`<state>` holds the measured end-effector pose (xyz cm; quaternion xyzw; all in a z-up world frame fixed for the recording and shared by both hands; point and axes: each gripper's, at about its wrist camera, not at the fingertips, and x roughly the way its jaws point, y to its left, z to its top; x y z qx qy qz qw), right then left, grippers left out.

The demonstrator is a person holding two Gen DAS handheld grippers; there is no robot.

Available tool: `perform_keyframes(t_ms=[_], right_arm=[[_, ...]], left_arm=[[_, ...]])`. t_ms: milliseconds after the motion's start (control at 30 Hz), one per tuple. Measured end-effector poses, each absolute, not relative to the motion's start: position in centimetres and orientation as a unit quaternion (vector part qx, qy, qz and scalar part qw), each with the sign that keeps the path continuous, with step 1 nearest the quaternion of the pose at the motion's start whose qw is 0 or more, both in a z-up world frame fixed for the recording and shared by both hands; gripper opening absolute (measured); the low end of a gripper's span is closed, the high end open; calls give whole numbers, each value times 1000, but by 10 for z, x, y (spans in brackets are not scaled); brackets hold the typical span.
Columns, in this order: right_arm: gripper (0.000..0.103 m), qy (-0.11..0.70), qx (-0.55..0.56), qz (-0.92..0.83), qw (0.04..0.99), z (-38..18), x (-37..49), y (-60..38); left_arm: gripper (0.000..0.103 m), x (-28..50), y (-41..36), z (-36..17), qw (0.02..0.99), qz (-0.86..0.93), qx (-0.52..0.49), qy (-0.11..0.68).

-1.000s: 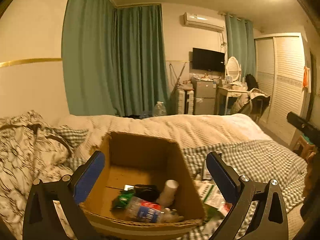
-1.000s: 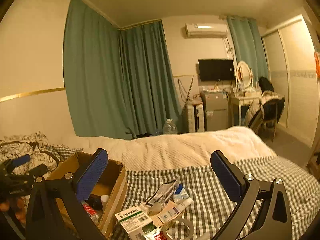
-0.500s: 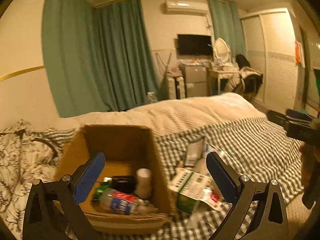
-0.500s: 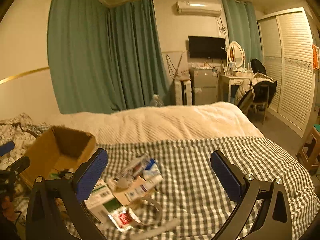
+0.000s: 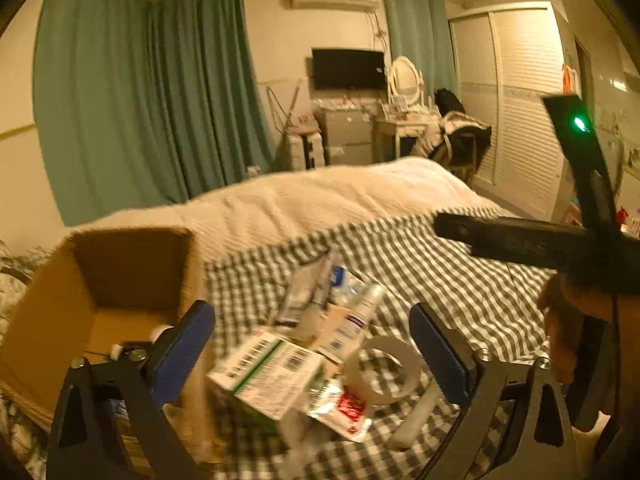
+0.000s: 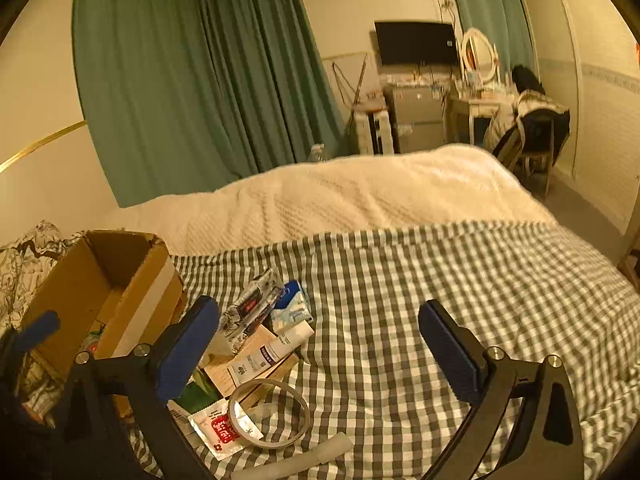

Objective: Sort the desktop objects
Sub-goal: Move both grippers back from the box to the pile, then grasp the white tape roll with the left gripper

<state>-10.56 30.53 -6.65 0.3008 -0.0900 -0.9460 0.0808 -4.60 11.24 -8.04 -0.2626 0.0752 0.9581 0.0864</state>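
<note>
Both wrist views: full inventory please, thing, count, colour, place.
box: 1, brown cardboard, open, on the bed left of the pile
carton: 1, white with green stripe and barcode, front of pile
sachet: 1, white and red, near edge of pile
tape ring: 1, clear, partly over the sachet
tube: 1, white, lying on the pile
blue pack: 1, blue and white, back of pile
foil pack: 1, silver and black, back of pile
white stick: 1, nearest edge
blanket: 1, green-white check, under everything
left tongs: open, over the pile
right tongs: open, empty
</note>
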Motion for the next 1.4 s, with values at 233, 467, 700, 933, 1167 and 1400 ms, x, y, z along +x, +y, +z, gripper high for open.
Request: perform_keyframes(t_ms=[233, 467, 700, 933, 1167, 1400], right_arm=[[77, -113, 350, -925, 95, -101, -149, 306], [69, -136, 387, -906, 103, -129, -174, 310], [63, -153, 430, -881, 128, -156, -189, 299], [63, -158, 467, -859, 137, -178, -205, 291], [58, -197, 485, -837, 159, -195, -218, 288], [15, -240, 481, -823, 182, -194, -220, 286]], left_arm=[[81, -71, 136, -131, 93, 942, -313, 80], [71, -81, 148, -164, 101, 929, -345, 92], [58, -90, 160, -173, 103, 929, -341, 103], [56, -112, 171, -187, 102, 920, -354, 132], [55, -137, 175, -201, 112, 900, -385, 170], [18, -130, 176, -205, 132, 892, -387, 193]])
